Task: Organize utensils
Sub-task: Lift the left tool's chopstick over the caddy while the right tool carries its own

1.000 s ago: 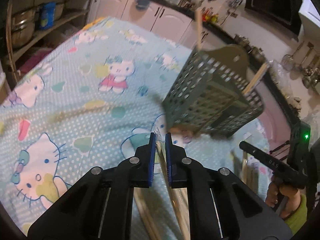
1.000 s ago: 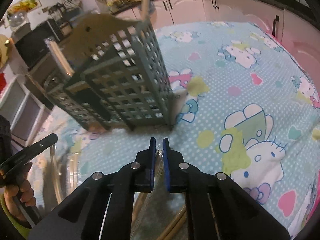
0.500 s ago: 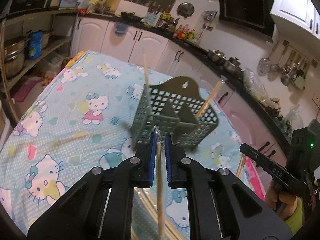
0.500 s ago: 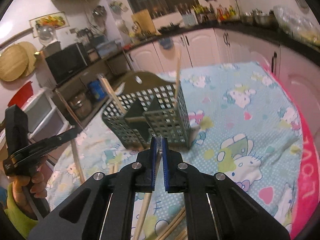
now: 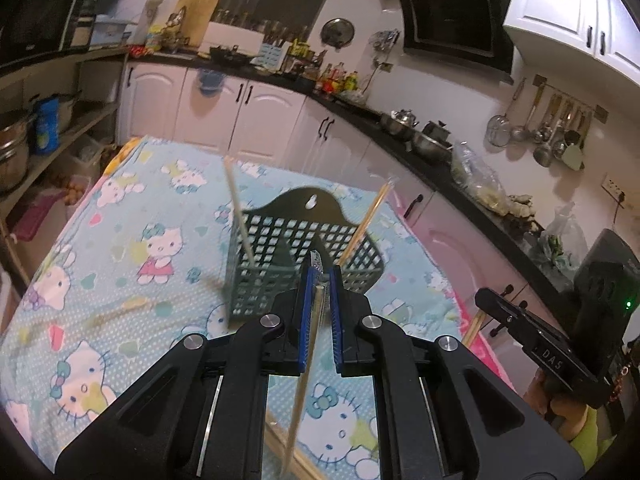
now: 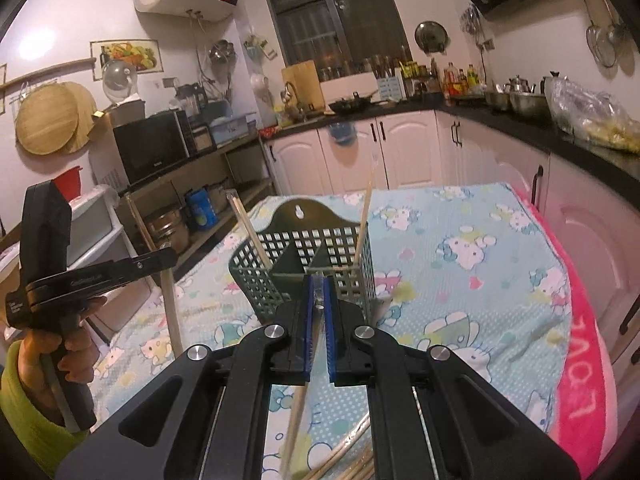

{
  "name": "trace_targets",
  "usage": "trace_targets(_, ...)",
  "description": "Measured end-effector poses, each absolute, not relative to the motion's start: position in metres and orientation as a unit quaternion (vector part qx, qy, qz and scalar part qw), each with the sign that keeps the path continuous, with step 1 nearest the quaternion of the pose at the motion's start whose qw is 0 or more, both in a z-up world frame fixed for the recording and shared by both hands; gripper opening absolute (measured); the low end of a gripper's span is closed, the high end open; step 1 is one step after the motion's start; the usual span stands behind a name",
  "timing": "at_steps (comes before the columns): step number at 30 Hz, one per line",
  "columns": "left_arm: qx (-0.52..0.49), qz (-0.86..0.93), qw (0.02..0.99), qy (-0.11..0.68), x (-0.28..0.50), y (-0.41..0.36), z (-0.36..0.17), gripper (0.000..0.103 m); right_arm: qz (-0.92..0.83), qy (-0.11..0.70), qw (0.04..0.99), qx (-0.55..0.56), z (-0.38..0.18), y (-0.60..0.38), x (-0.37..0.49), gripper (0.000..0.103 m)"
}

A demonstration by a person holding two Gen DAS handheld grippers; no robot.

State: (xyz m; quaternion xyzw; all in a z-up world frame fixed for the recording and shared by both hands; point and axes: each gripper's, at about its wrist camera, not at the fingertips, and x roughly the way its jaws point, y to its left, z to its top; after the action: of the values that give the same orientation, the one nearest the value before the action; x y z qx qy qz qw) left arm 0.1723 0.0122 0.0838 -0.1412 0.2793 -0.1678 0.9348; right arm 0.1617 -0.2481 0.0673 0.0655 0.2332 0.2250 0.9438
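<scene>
1. Wooden chopsticks were clamped one in each claw: left claw (image 5: 319, 280) and right claw (image 6: 319, 293) had risen since a second before, each with its chopstick.
2. The green lattice-walled holder (image 6: 340, 276), on the cartoon-print cloth (image 5: 120, 264), now sat lower and farther off, two sticks leaning inside.

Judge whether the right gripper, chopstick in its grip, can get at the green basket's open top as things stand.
Probably yes: the right gripper holds its chopstick before the green basket, whose top is open apart from two standing chopsticks.
</scene>
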Motion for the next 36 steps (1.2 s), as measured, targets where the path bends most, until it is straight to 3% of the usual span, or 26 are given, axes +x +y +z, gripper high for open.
trace_targets(36, -0.103, -0.176, 0.965, 0.166, 0.226, -0.014, 0.203, 0.003, 0.219, 0.119, 0.967, 0.051, 0.178, -0.238, 0.194, 0.005)
